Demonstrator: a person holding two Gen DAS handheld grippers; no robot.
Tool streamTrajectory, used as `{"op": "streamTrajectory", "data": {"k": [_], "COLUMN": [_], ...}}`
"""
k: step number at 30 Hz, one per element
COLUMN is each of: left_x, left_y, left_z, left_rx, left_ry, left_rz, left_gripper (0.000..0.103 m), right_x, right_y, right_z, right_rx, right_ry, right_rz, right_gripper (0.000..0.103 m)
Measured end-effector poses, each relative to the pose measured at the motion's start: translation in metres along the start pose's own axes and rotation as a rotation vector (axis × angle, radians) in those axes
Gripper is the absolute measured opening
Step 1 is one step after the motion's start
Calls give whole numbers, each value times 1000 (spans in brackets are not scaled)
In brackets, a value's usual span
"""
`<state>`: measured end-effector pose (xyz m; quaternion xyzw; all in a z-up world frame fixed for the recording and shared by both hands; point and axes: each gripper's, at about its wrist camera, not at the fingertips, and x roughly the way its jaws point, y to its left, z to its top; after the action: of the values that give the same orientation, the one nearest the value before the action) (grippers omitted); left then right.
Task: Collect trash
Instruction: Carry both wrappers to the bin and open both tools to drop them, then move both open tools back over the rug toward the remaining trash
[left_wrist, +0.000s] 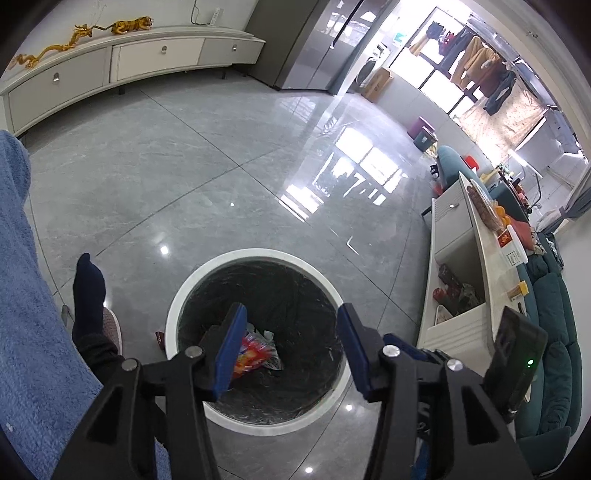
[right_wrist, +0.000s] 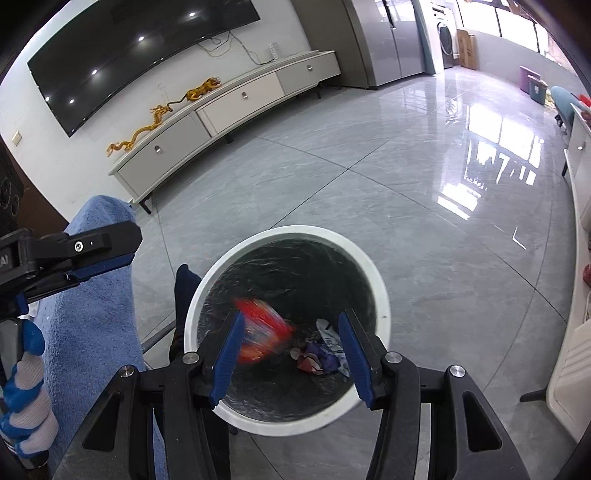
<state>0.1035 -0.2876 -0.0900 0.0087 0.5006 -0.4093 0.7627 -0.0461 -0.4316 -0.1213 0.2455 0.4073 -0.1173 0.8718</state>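
A round white trash bin (left_wrist: 258, 256) with a black liner stands on the grey floor, right below both grippers. My left gripper (left_wrist: 291, 314) hangs open over it with nothing between its pads. A red-and-orange snack wrapper (left_wrist: 255, 354) lies inside the bin beside the left pad. In the right wrist view the bin (right_wrist: 295, 230) is seen from above and the wrapper (right_wrist: 264, 328) appears blurred inside it. Crumpled paper and plastic scraps (right_wrist: 321, 354) lie at the bottom. My right gripper (right_wrist: 291, 317) is open and empty above the bin's near rim.
A person's blue trouser leg (left_wrist: 33, 295) and dark-socked foot (left_wrist: 88, 291) stand left of the bin. A small red scrap (left_wrist: 159, 338) lies on the floor by the bin. A white coffee table (left_wrist: 461, 295) and teal sofa (left_wrist: 546, 332) are on the right, a TV cabinet (right_wrist: 229, 107) beyond.
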Motion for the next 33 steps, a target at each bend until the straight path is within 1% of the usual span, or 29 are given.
{"op": "streamTrajectory", "data": {"k": [4,5,7,8,13,17,19,22,25,27,31,33], "left_x": [-14,-21,-33,-44,-94,-135,-159,-197,-237,-255,-294,-314], "left_y": [-4,-5,-7,-7,-6,1,8,22,43,54,89,108], "left_z": [-1,-1,-1,-2,-9,-19,-27,-42,-64,-76,-106,-125], "left_rx": [9,11,9,7,15,33,36,37,20,13,-30,-59], "left_ry": [-30,-47,-74,-102,-216,-271,-307,-373,-433,-457,-500,-523], "left_rz": [26,44,52,61,96,144,164,226,287,320,399,449], "left_gripper": [49,49,49,49,49,49,49,49,49,49,50,55], "right_x": [-12,-15,-23,-29,-57,-79,-89,-105,-115,-119,-122,-121], "right_y": [-3,-2,1,4,27,58,74,100,128,144,180,197], "right_z": [2,2,5,7,12,16,18,19,19,18,13,9], "right_rx": [8,8,3,-4,-59,-112,-140,-191,-241,-271,-336,-367], "right_ry": [-20,-27,-43,-54,-103,-146,-167,-195,-208,-210,-205,-197], "right_rz": [-5,-4,2,8,37,71,88,118,155,173,210,231], "right_gripper": [50,50,50,50,50,50,50,50,50,50,51,51]}}
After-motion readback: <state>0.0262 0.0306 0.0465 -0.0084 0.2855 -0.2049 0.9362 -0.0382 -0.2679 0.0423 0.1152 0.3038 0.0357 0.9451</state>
